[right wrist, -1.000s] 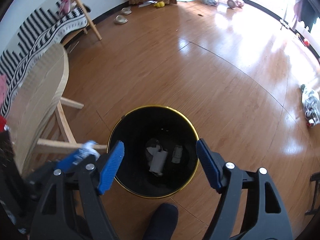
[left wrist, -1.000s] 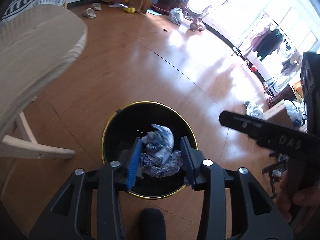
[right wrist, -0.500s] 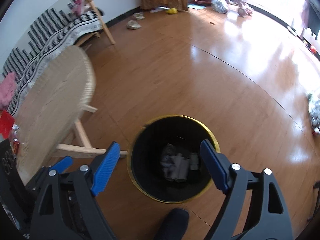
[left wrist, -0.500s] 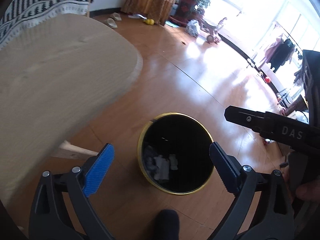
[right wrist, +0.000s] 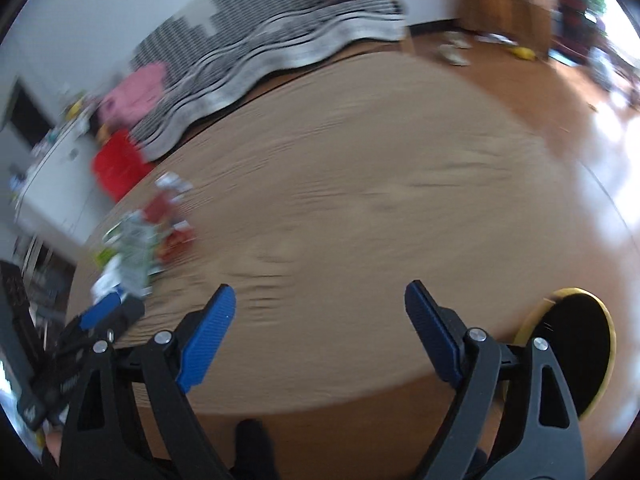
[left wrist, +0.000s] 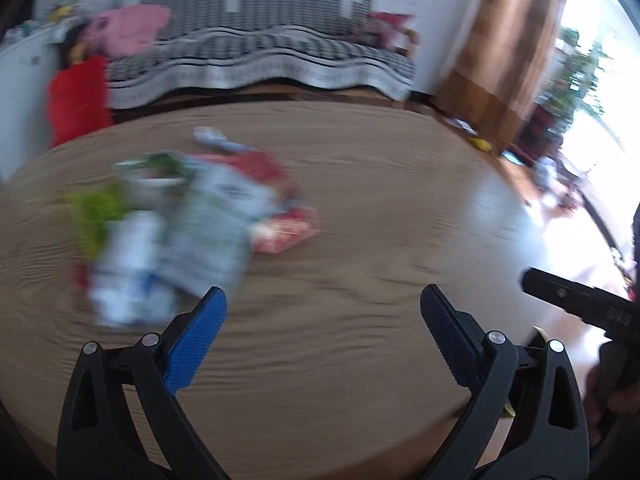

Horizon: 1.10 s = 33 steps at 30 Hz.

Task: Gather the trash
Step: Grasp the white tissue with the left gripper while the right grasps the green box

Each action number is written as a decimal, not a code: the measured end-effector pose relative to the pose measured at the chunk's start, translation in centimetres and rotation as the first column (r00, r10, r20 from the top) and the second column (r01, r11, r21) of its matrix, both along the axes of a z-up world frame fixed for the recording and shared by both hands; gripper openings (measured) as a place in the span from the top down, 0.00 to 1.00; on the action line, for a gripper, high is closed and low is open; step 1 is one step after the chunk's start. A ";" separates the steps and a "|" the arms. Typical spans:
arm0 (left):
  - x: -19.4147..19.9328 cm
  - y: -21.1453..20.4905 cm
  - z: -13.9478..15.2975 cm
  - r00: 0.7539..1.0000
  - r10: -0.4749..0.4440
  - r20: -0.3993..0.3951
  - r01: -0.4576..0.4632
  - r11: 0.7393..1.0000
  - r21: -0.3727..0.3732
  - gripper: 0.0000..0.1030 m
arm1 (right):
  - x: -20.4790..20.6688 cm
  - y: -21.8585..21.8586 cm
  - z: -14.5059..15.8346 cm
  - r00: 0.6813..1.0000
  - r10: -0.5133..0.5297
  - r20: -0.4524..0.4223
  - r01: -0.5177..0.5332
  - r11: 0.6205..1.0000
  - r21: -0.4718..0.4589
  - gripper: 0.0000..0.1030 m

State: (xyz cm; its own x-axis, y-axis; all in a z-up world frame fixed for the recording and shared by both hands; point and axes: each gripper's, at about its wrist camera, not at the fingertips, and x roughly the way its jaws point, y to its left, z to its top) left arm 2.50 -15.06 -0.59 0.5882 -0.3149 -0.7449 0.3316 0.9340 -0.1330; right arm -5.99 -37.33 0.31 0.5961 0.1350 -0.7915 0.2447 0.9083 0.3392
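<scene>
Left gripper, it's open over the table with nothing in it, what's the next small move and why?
Probably ease the left gripper forward and to its left toward the pile of wrappers on the round table. Its jaws stand wide open and empty, and the pile lies just beyond the left fingertip, untouched. The frames are blurred, so which piece is nearest is hard to tell.

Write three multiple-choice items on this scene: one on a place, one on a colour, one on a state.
1. Where does the trash pile lie?
A. on the table
B. on the floor
C. in the bin

2. What colour is the bin's rim?
A. red
B. gold
C. white

3. How is the left claw?
A. shut on a wrapper
B. shut, empty
C. open, empty

Answers:
1. A, the wrappers rest on the wooden top.
2. B, a gold ring edges the black bin.
3. C, its blue pads stand wide apart with only tabletop between.
</scene>
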 end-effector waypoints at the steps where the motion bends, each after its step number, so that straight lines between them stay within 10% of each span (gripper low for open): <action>1: 0.7 2.2 -0.1 0.999 0.047 0.019 -0.048 0.998 0.032 0.08 | 1.0 1.8 -0.2 1.000 0.030 0.000 -0.030 1.000 -0.005 0.19; 13: 6.2 8.4 -2.3 0.995 0.087 0.050 -0.091 0.992 0.090 0.13 | 7.7 13.8 -2.5 0.983 0.185 -0.007 -0.186 0.982 -0.026 0.19; 16: 6.7 8.6 -2.7 0.996 0.079 0.044 -0.084 0.988 0.129 0.82 | 8.8 14.5 -3.1 0.983 0.185 -0.014 -0.185 0.983 -0.011 0.19; 33: 4.9 16.4 1.0 0.974 0.220 0.052 -0.220 0.975 0.008 0.87 | 14.6 21.1 -5.3 0.984 0.175 -0.031 -0.173 0.984 0.047 0.18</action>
